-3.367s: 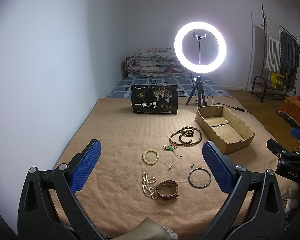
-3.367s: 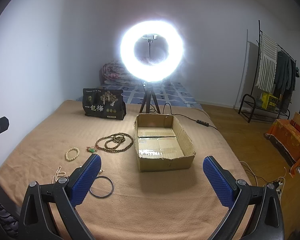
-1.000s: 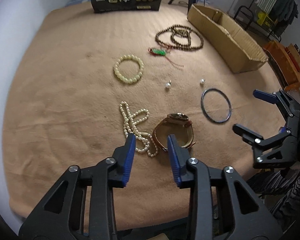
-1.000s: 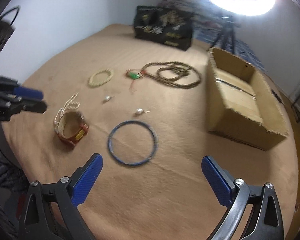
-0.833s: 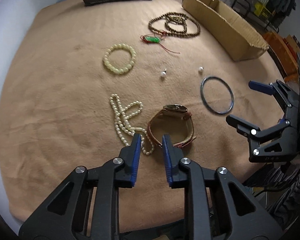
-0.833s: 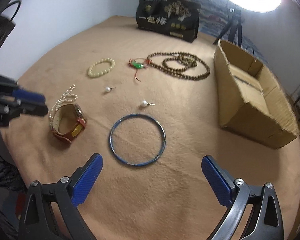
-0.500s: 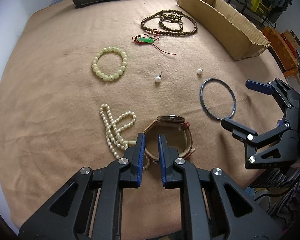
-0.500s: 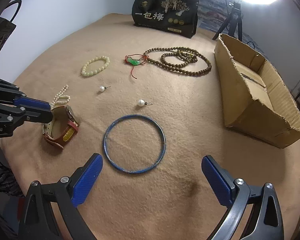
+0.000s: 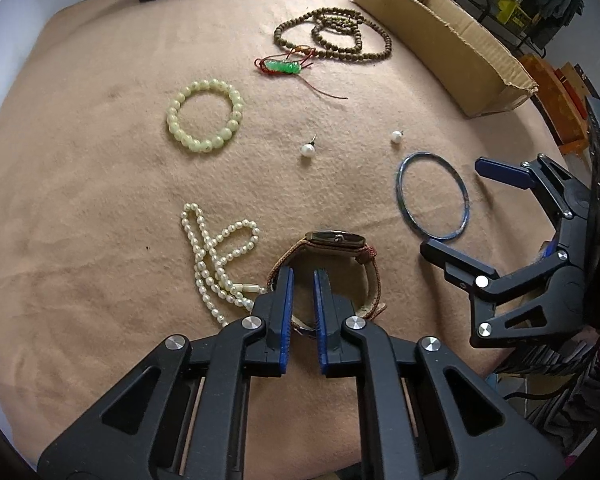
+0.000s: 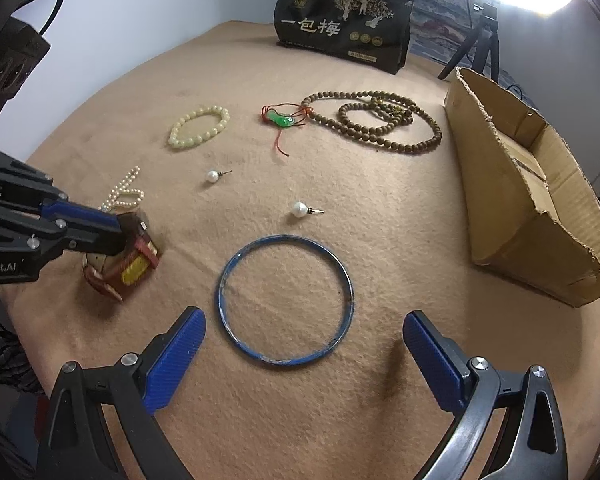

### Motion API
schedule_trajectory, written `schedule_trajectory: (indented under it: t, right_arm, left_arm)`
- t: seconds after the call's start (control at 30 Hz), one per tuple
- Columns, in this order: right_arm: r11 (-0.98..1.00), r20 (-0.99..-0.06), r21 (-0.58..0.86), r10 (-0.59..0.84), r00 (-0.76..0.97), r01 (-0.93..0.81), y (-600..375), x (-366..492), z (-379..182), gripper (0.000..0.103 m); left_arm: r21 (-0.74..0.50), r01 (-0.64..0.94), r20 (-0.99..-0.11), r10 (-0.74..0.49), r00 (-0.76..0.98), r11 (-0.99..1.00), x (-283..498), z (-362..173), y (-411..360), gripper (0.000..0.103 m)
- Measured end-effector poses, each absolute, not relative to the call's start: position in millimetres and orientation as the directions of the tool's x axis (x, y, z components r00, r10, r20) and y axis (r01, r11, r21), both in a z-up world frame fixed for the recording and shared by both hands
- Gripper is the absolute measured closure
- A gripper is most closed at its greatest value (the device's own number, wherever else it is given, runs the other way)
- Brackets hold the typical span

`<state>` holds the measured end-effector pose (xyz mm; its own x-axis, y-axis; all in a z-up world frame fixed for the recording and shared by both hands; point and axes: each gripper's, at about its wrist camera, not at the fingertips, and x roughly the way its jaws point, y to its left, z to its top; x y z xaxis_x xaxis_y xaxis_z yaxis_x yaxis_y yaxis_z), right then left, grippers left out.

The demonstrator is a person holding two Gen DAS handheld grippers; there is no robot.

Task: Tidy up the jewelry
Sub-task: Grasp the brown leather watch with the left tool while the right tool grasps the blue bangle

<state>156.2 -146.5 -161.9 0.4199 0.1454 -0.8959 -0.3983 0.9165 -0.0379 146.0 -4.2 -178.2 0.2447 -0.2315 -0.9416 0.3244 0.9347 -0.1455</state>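
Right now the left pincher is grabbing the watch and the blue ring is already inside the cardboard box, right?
Not quite. The left gripper is closing on the watch, but the blue ring is not in the cardboard box. The right wrist view shows it lying flat on the tan blanket, beside the box.

— What colours did the jewelry show?
— The bangle (image 10: 286, 299) was blue, the bead bracelet (image 9: 205, 115) pale yellow-green, the pendant (image 9: 282, 66) bright green on red cord, the long bead strand (image 10: 376, 125) brown.
— And the watch (image 9: 336, 258)?
— Reddish-brown strap. The blanket (image 9: 80, 160) was plain tan; the gripper pads (image 10: 175, 360) were blue.
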Motion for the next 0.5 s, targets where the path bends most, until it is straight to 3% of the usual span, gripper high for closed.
schedule_trajectory:
  t: [0.03, 0.2, 0.4, 0.5]
  right_arm:
    - [0.916, -0.896, -0.037, 0.146, 0.42, -0.398, -147, 156, -162, 0.003]
    - [0.919, -0.895, -0.035, 0.146, 0.422, -0.392, -150, 157, -161, 0.003]
    - [0.921, -0.895, -0.035, 0.144, 0.422, -0.387, -150, 158, -162, 0.003]
    - [0.917, -0.895, -0.041, 0.143, 0.423, -0.396, -147, 158, -162, 0.003]
  left_arm:
    - [-0.141, 0.325, -0.941, -0.228, 0.25, 0.935, 145, -176, -5, 0.091]
    - [-0.096, 0.332, -0.926, -0.207, 0.317, 0.939, 141, -162, -4, 0.06]
    - [-0.096, 0.316, -0.932, -0.197, 0.305, 0.944, 149, -167, 0, 0.061]
    - [-0.099, 0.317, -0.939, -0.195, 0.285, 0.943, 151, -173, 0, 0.076]
